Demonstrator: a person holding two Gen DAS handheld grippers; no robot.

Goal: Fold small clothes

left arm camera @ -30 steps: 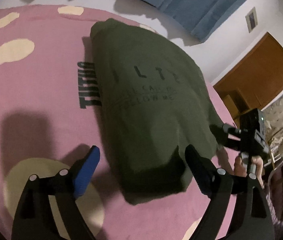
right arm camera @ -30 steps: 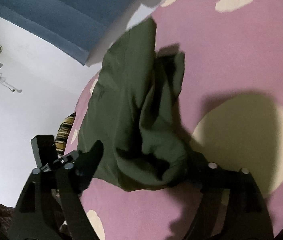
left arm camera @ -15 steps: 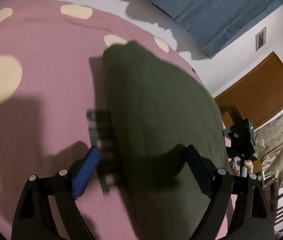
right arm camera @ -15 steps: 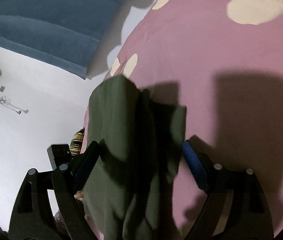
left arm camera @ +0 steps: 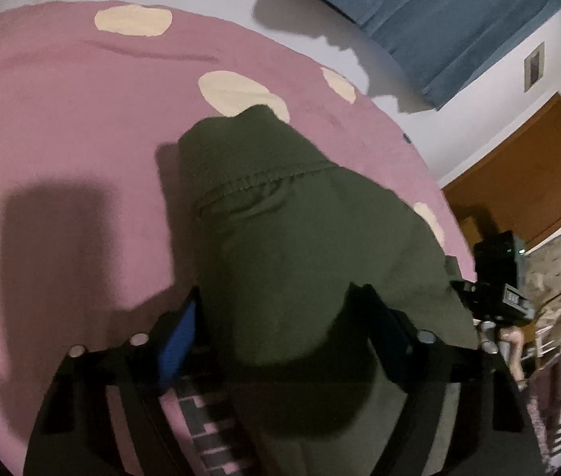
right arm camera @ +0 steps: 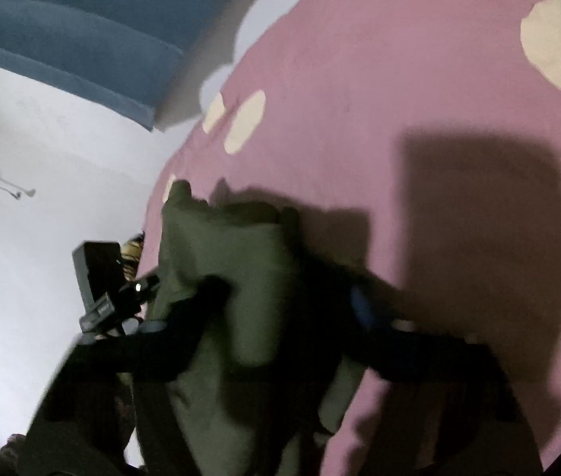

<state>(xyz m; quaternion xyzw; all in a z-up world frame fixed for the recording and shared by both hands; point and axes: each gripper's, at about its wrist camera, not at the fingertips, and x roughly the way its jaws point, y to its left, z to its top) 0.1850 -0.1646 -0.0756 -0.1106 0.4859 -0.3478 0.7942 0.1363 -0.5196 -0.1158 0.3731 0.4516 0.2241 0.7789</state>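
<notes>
A dark olive green shirt [left arm camera: 280,218] lies bunched on the pink bedcover [left arm camera: 62,119], its stitched hem facing up. My left gripper [left arm camera: 280,321] straddles the near end of the shirt. Its jaws are closing with cloth between them, and the blue pad [left arm camera: 179,335] sits at the cloth's left edge. In the right wrist view the same shirt [right arm camera: 240,277] runs between the fingers of my right gripper [right arm camera: 284,301]. Those jaws are closing too, around a thick fold, and the picture is blurred there. Each gripper shows in the other's view at the shirt's far side.
The bedcover [right arm camera: 399,99] has cream spots and black lettering near the left fingers. A blue curtain [left arm camera: 419,12] hangs behind the bed. A brown wooden door [left arm camera: 538,182] and a chair stand at the right. A white wall [right arm camera: 42,178] lies beyond the bed's edge.
Both grippers have slid forward over the shirt, which now fills the space between their fingers. The printed front is out of sight. Both pairs of jaws have narrowed, the right more.
</notes>
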